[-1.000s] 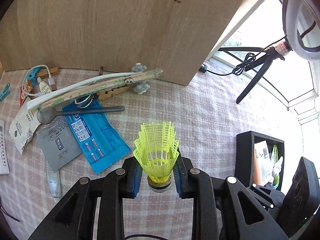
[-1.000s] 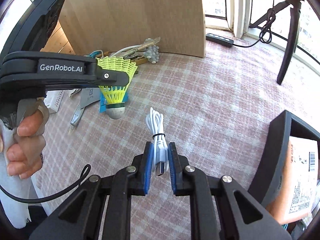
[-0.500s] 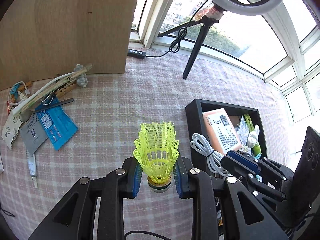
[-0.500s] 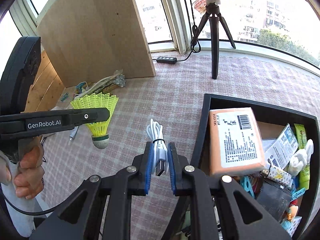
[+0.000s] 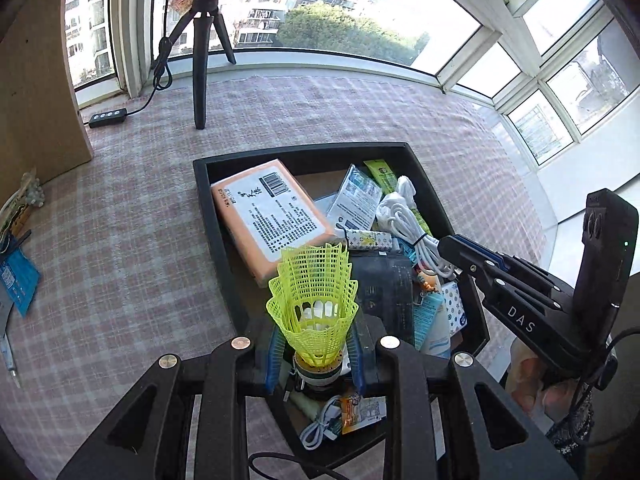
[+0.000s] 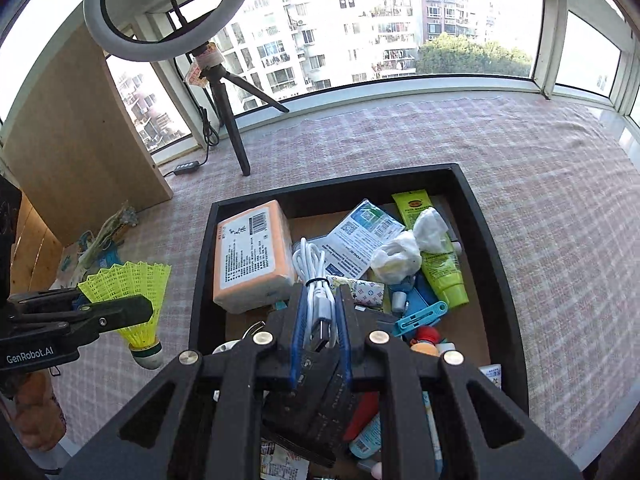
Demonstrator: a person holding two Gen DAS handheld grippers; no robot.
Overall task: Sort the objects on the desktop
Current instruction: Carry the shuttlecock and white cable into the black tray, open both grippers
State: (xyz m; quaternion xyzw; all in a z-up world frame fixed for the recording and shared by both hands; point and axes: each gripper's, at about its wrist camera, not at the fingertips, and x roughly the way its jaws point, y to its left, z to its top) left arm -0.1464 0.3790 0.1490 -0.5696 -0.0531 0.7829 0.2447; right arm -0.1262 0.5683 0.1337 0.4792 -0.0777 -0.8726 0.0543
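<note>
At about nine o'clock on the checked-cloth table [image 6: 520,152], a small heap of unsorted things [image 6: 100,240] lay against the upright wooden board [image 6: 72,128]: a blue sachet, a long wrapped stick and some cable, too small to list fully. That heap was what remained to be sorted.

Nearer the middle, the left claw [image 5: 316,356] was closed on the cork base of a yellow plastic-mesh shuttlecock [image 5: 314,300], skirt upward. From the right wrist view it hung beside the left wall of the black rectangular tray [image 6: 200,280], seemingly not yet over it; the left wrist view cannot settle this.

The tray already held much: an orange tissue pack [image 6: 252,256], a green tube [image 6: 436,256], white printed sachets, a blue clip and other oddments. So most of the sorting looked done.

At three o'clock from the shuttlecock, the right claw [image 6: 320,336] was clamped on a bundled white USB cable [image 6: 314,276], held above the tray's middle and ready for release.
</note>
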